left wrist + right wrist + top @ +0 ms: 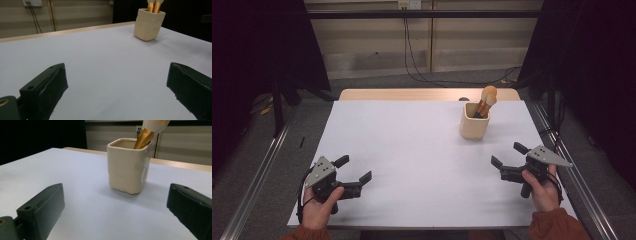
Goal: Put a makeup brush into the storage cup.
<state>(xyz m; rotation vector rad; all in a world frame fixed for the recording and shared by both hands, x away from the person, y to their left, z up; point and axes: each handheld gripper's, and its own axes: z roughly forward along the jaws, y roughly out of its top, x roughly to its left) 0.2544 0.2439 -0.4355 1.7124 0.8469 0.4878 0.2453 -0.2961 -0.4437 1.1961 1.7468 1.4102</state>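
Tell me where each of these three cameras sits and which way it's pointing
High view: fixed above the person's side, looking forward and down at the white table; both hands show, holding the left hand-held gripper and right hand-held gripper.
Left gripper view: rides the left hand-held gripper, looking low across the table toward the far cream cup; its open black jaws show.
Right gripper view: rides the right hand-held gripper, facing the cup close by; open jaws show.
Shared: all three see the cup holding brushes.

The cup hides the brushes' handles; their number is unclear.
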